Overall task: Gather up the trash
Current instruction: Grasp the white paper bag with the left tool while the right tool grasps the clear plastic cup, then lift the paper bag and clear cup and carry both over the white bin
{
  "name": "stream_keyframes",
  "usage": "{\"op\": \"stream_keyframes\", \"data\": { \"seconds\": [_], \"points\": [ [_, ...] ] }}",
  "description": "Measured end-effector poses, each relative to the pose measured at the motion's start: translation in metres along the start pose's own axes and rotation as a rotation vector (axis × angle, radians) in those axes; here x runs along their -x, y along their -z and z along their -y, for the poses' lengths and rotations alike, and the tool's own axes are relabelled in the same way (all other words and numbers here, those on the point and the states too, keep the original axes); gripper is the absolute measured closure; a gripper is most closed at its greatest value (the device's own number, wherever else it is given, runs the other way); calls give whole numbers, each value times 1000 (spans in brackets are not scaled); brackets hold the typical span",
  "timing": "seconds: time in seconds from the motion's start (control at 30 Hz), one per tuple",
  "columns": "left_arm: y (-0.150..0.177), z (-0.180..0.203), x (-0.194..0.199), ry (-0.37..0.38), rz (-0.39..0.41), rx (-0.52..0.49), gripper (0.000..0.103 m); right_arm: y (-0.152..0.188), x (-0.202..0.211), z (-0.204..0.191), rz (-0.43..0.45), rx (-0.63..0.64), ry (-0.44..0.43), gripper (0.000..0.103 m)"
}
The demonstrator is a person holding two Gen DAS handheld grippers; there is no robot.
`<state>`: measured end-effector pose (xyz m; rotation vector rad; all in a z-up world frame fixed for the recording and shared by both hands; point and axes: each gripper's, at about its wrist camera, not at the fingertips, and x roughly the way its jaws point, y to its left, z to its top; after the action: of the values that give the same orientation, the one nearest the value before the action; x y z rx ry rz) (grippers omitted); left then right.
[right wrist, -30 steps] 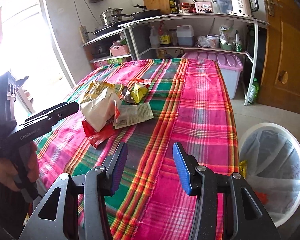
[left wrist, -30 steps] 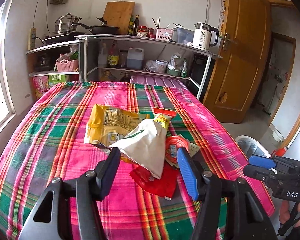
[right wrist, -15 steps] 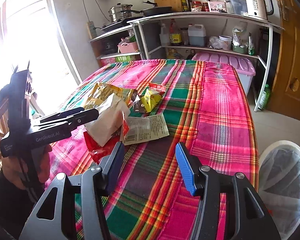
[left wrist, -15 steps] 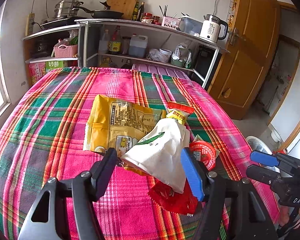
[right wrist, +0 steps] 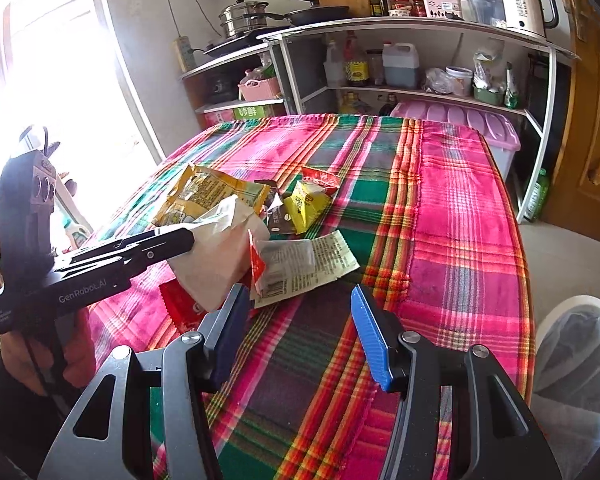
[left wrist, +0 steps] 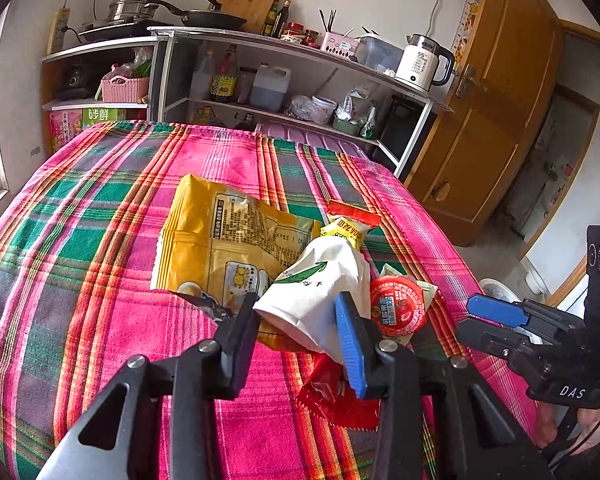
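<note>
**Now: left claw closing around the white bag**

Left claw (left wrist: 296, 322) is low over the plaid-covered surface (left wrist: 100, 264), its jaws closing with the open end of the white paper bag (left wrist: 320, 284) between them. The pads look to be at the bag's sides, but whether they press on it yet is hard to tell from either view.

The white bag lies on top of the trash pile, partly over the big yellow snack bag (left wrist: 228, 240). A round red foil lid (left wrist: 398, 306) sits just right of the bag, and a red wrapper (left wrist: 328, 396) pokes out below it. A small yellow packet (left wrist: 346, 232) rests at the bag's far end. A printed flat wrapper (right wrist: 308, 264) lies beside the bag.

Right claw (right wrist: 296, 336) hangs over bare cloth near the pile, jaws well apart, nothing between them. A lined waste bin (right wrist: 576, 364) stands on the floor past the surface's edge.
</note>
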<state>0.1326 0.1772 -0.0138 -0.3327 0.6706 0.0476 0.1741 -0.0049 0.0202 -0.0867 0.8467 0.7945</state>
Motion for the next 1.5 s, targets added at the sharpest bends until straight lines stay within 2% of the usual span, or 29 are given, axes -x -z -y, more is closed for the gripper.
{"op": "stream_keyframes", "data": {
  "seconds": [0.4, 0.73, 0.93, 1.23, 1.5],
  "points": [
    [4, -6, 20, 33, 46, 8, 75, -22, -38, -3, -54, 32, -31, 49],
    [6, -10, 21, 45, 45, 15, 75, -10, -52, 2, -132, 19, -14, 49],
    [7, -6, 23, 40, 48, 8, 76, -5, -44, 2, -131, 28, -2, 50],
    [8, 9, 34, 40, 57, -11, 79, 1, -14, 5, -84, -1, 8, 50],
    [7, 34, 42, 56, 65, -54, 91, 14, 22, 19, -35, -41, 33, 50]
  ]
}}
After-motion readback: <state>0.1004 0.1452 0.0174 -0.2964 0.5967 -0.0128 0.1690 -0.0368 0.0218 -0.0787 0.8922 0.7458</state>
